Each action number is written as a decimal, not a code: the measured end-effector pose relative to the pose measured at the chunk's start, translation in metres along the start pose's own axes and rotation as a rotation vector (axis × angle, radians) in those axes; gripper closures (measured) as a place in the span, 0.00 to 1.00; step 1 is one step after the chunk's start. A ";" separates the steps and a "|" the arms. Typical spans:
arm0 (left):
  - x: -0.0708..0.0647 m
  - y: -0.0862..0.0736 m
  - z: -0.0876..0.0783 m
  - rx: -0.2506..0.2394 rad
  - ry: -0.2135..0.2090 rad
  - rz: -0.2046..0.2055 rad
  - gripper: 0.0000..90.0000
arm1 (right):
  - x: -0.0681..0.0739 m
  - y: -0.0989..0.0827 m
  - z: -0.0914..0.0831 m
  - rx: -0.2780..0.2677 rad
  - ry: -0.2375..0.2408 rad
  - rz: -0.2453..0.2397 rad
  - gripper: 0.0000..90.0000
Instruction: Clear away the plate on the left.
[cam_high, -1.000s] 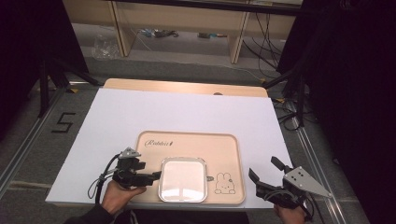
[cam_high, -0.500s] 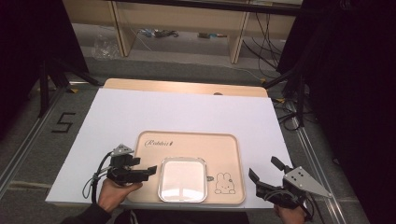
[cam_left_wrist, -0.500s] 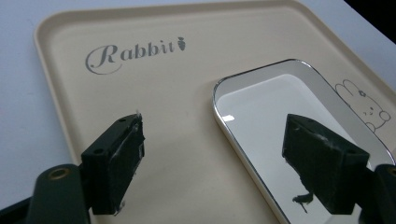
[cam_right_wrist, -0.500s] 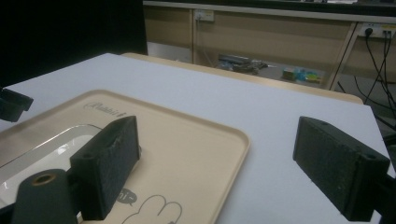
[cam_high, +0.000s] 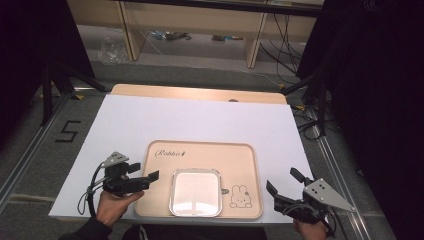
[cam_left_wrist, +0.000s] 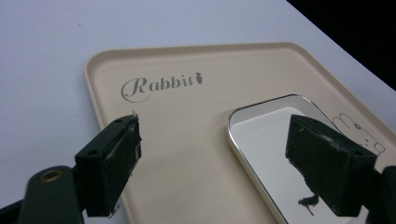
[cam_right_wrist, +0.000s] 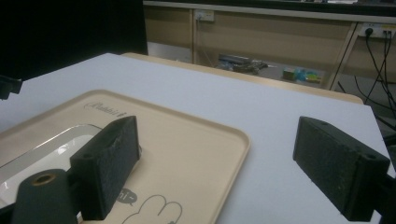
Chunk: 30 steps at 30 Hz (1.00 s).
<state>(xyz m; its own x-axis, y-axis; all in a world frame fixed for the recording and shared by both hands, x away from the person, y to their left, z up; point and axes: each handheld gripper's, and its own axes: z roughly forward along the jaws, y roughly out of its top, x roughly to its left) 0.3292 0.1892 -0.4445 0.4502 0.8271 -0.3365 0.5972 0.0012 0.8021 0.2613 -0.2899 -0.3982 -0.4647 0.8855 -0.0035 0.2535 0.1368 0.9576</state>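
1. one table with a white top (cam_high: 200, 120) carries everything; a strip of bare wood shows along its far edge.
2. one beige tray (cam_high: 200, 155) lies flat on the white top, near the person's edge and about midway between the two hands. it bears the word "rabbit" in script at its far left corner and a line drawing of a rabbit at its near right corner.
3. one shiny metal dish (cam_high: 196, 192), square with rounded corners, sits inside the tray against its near rim, just left of the rabbit drawing. the dish has nothing in it. it is the one thing in the tray.
4. two grippers, one in each hand.
5. the left gripper (cam_high: 144, 177) is held just outside the tray's left rim, level, pointing right toward the dish. in the left gripper view its jaws stand wide apart and have just been opening further. nothing is between them. the pads (cam_left_wrist: 122, 151) press on nothing; the tray floor and the dish's left rim show through the gap, well below.
6. the right gripper (cam_high: 282, 185) is held off the tray's near right corner, over the table's edge, pointing up and left. in the right gripper view its jaws are spread wide too, with the tray's corner and bare white top showing between them. it holds and touches nothing.
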 end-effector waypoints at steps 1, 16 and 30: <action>0.001 0.000 -0.002 -0.008 0.001 0.001 0.20 | 0.000 0.000 0.000 0.000 0.000 0.000 0.17; 0.011 -0.003 -0.027 -0.087 0.033 0.000 0.19 | 0.001 0.000 0.000 0.003 0.002 0.004 0.17; 0.011 -0.007 -0.040 -0.132 0.058 0.014 0.19 | 0.001 0.000 0.000 0.008 0.006 0.004 0.17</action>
<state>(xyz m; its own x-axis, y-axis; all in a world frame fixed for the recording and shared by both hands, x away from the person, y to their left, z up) 0.3035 0.2209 -0.4345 0.4163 0.8586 -0.2992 0.4972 0.0605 0.8655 0.2609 -0.2891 -0.3982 -0.4689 0.8833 0.0024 0.2621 0.1365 0.9553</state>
